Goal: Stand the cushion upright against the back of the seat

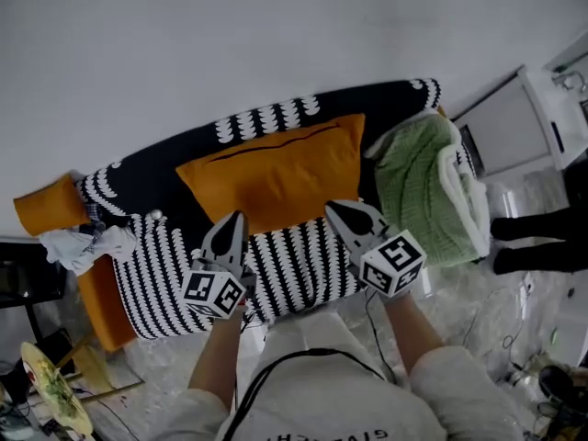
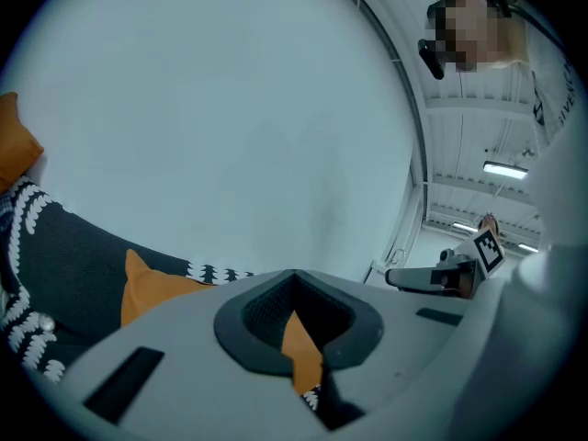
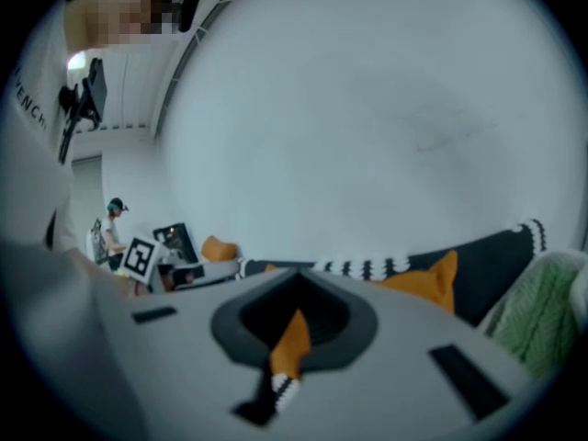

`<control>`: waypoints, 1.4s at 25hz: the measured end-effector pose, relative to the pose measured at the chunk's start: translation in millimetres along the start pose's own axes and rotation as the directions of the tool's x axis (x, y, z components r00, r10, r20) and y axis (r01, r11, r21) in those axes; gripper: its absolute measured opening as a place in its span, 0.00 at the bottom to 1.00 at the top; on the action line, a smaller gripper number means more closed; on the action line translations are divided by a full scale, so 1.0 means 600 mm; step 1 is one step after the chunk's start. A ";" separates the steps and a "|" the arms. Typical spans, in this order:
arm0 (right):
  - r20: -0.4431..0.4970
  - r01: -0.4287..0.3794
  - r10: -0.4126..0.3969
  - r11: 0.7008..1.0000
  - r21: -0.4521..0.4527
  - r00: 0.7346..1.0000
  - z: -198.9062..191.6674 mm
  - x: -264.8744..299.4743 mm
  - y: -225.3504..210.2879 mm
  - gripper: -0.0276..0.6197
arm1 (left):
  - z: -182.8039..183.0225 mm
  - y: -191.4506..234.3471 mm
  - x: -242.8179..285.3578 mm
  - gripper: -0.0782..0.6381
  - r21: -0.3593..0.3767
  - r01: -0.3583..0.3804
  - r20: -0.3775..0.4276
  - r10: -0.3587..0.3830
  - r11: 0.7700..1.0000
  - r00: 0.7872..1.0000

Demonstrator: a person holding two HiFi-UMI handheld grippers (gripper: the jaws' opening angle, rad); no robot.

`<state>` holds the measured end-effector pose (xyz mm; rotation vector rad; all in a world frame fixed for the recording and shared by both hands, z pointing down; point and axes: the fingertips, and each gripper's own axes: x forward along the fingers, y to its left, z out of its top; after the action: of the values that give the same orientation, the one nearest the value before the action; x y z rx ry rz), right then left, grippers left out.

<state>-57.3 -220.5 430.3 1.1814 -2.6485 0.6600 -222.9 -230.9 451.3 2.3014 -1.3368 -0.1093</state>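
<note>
An orange cushion (image 1: pixel 276 177) stands upright and leans on the sofa's black back (image 1: pixel 147 168), which is draped with a black-and-white patterned throw. Both grippers hover over the striped seat (image 1: pixel 294 269), just in front of the cushion's lower edge. The left gripper (image 1: pixel 235 217) has its jaws shut with nothing in them. The right gripper (image 1: pixel 333 208) is likewise shut and empty. In the left gripper view a cushion corner (image 2: pixel 152 288) shows beyond the shut gripper (image 2: pixel 296 288). The right gripper view shows the other corner (image 3: pixel 427 278) past its gripper (image 3: pixel 296 288).
A green blanket (image 1: pixel 423 186) lies piled on the sofa's right end and a white cloth (image 1: pixel 87 244) on its left. The left arm is orange (image 1: pixel 46 208). A white cabinet (image 1: pixel 514 122) and a person's legs (image 1: pixel 542 237) are at the right, and a plate of food (image 1: pixel 55 389) at the lower left.
</note>
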 end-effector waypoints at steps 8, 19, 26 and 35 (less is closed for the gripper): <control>0.021 -0.051 0.051 0.999 0.019 0.998 0.032 -0.043 0.066 0.07 | 0.021 -0.070 -0.021 0.14 0.011 0.057 -0.020 -0.057 0.998 0.998; 0.028 -0.064 0.064 0.998 0.012 0.998 0.054 -0.066 0.129 0.07 | 0.065 -0.121 -0.037 0.14 0.052 0.126 -0.027 -0.125 0.991 0.992; 0.029 -0.066 0.066 0.998 -0.012 0.997 0.068 -0.067 0.149 0.07 | 0.089 -0.150 -0.043 0.14 0.194 0.165 -0.038 -0.161 0.967 0.986; 0.044 -0.090 0.091 0.996 -0.027 0.995 0.085 -0.054 0.169 0.07 | 0.107 -0.163 -0.043 0.14 0.183 0.193 -0.018 -0.193 0.964 0.981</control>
<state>-109.3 -162.7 341.3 1.0881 -2.7536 0.6199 -177.3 -191.7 347.5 2.5848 -1.1624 -0.0502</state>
